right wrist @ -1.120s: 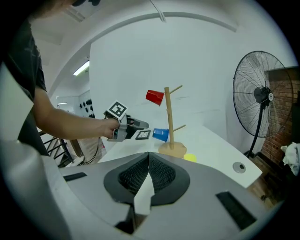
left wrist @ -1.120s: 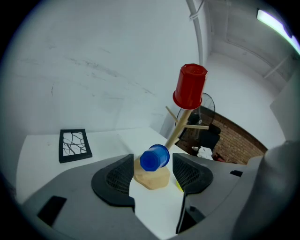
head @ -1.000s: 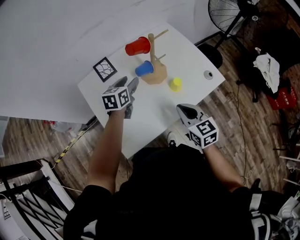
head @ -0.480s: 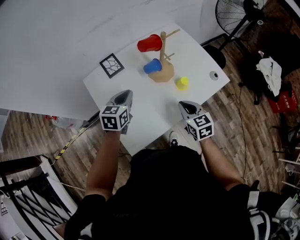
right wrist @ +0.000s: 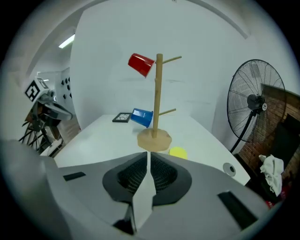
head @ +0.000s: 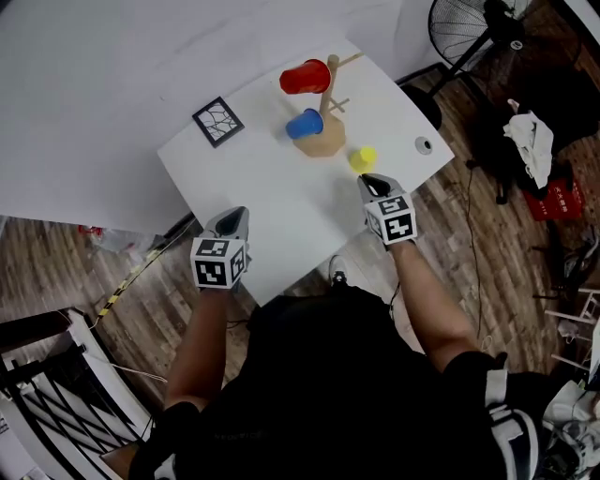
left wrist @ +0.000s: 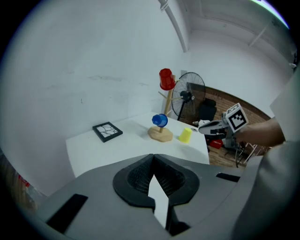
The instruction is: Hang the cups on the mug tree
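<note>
The wooden mug tree [head: 325, 98] stands at the far side of the white table [head: 272, 202]. A red cup [head: 305, 78] hangs on an upper peg and a blue cup [head: 303, 124] on a lower peg. A yellow cup [head: 363, 158] stands upside down on the table, right of the tree's base. My right gripper [head: 369, 181] is shut and empty, its tips just short of the yellow cup [right wrist: 178, 152]. My left gripper [head: 233, 218] is shut with nothing in it, over the table's near left edge, well back from the tree [left wrist: 161, 134].
A black-framed marker tile [head: 217, 121] lies at the table's far left. A small round fitting [head: 424, 144] sits near the right corner. A standing fan [head: 469, 28] and a white cloth [head: 530, 131] are on the wooden floor to the right.
My left gripper has drawn back from the blue cup to the near table edge and its jaws have shut, empty. My right gripper has moved forward towards the yellow cup.
</note>
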Demonstrator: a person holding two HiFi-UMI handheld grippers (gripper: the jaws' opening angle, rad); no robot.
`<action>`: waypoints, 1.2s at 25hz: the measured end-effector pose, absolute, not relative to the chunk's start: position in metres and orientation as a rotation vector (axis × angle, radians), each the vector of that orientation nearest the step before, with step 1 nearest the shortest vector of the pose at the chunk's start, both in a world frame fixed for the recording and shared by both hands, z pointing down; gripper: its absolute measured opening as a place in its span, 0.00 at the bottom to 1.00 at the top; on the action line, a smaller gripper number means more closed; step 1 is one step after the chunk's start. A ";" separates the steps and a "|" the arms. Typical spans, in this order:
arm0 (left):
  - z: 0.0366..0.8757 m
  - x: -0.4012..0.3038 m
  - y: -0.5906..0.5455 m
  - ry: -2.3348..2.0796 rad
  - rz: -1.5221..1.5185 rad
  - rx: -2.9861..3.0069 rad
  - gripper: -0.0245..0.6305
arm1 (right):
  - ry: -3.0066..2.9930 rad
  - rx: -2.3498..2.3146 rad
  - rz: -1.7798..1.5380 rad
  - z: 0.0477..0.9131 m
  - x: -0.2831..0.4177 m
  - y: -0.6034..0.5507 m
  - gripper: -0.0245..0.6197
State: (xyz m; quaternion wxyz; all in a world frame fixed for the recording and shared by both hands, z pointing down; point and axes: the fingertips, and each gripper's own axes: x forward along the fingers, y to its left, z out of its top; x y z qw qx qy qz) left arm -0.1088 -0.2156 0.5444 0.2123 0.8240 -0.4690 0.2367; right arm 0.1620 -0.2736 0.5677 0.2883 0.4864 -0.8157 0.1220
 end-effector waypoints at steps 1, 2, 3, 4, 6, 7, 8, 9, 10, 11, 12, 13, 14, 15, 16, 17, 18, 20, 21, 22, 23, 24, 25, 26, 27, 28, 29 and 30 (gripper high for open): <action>0.546 -0.112 -0.212 -1.304 0.660 2.282 0.06 | -2.154 1.308 0.315 0.571 0.165 -0.280 0.05; 0.547 -0.115 -0.208 -1.306 0.660 2.276 0.06 | -2.130 1.316 0.301 0.575 0.169 -0.286 0.06; 0.547 -0.117 -0.205 -1.309 0.658 2.271 0.06 | -2.105 1.321 0.288 0.579 0.172 -0.293 0.08; 0.546 -0.120 -0.202 -1.311 0.656 2.267 0.06 | -2.080 1.323 0.277 0.583 0.176 -0.299 0.13; 0.544 -0.123 -0.196 -1.314 0.660 2.269 0.06 | -2.029 1.315 0.272 0.593 0.181 -0.309 0.20; 0.543 -0.125 -0.194 -1.314 0.668 2.274 0.06 | -2.008 1.311 0.271 0.597 0.183 -0.313 0.22; 0.542 -0.126 -0.193 -1.315 0.677 2.280 0.06 | -1.991 1.309 0.267 0.599 0.185 -0.318 0.23; 0.542 -0.128 -0.191 -1.316 0.683 2.285 0.06 | -1.976 1.308 0.261 0.600 0.187 -0.322 0.25; 0.541 -0.129 -0.190 -1.318 0.686 2.287 0.06 | -1.964 1.309 0.252 0.601 0.188 -0.326 0.27; 0.541 -0.131 -0.188 -1.322 0.686 2.284 0.06 | -1.956 1.312 0.243 0.601 0.190 -0.330 0.30; 0.541 -0.134 -0.186 -1.328 0.683 2.279 0.06 | -1.950 1.316 0.237 0.601 0.191 -0.334 0.32; 0.541 -0.136 -0.184 -1.333 0.679 2.272 0.06 | -1.946 1.319 0.234 0.601 0.193 -0.338 0.34; 0.541 -0.138 -0.183 -1.336 0.674 2.267 0.06 | -1.942 1.320 0.235 0.600 0.194 -0.341 0.36; 0.540 -0.139 -0.183 -1.340 0.672 2.265 0.06 | -1.940 1.319 0.238 0.600 0.195 -0.345 0.36; 0.539 -0.140 -0.184 -1.344 0.672 2.264 0.06 | -1.938 1.318 0.242 0.600 0.196 -0.349 0.37; 0.539 -0.142 -0.184 -1.350 0.672 2.264 0.06 | -1.936 1.318 0.250 0.601 0.196 -0.352 0.37; 0.538 -0.144 -0.185 -1.358 0.672 2.262 0.06 | -1.935 1.318 0.267 0.602 0.197 -0.355 0.37; 0.536 -0.148 -0.185 -1.372 0.668 2.256 0.06 | -1.932 1.335 0.333 0.608 0.198 -0.358 0.37; 0.536 -0.150 -0.185 -1.377 0.665 2.252 0.06 | -1.928 1.352 0.376 0.611 0.199 -0.359 0.38; 0.536 -0.151 -0.185 -1.380 0.663 2.249 0.06 | -1.925 1.370 0.414 0.613 0.200 -0.360 0.38; 0.535 -0.151 -0.185 -1.381 0.663 2.248 0.06 | -1.923 1.386 0.443 0.614 0.201 -0.361 0.38; 0.535 -0.152 -0.185 -1.382 0.665 2.249 0.06 | -1.920 1.396 0.462 0.615 0.202 -0.362 0.38; 0.535 -0.152 -0.186 -1.383 0.667 2.250 0.06 | -1.914 1.400 0.473 0.615 0.203 -0.363 0.38; 0.534 -0.152 -0.186 -1.384 0.668 2.252 0.06 | -1.906 1.400 0.480 0.616 0.203 -0.363 0.38; 0.533 -0.151 -0.186 -1.384 0.668 2.254 0.06 | -1.897 1.398 0.486 0.617 0.204 -0.362 0.38; 0.533 -0.151 -0.187 -1.384 0.666 2.256 0.06 | -1.888 1.397 0.495 0.619 0.204 -0.362 0.38; 0.532 -0.150 -0.187 -1.383 0.664 2.258 0.06 | -1.880 1.396 0.509 0.621 0.205 -0.361 0.38; 0.532 -0.149 -0.188 -1.382 0.663 2.261 0.06 | -1.872 1.396 0.528 0.624 0.207 -0.361 0.38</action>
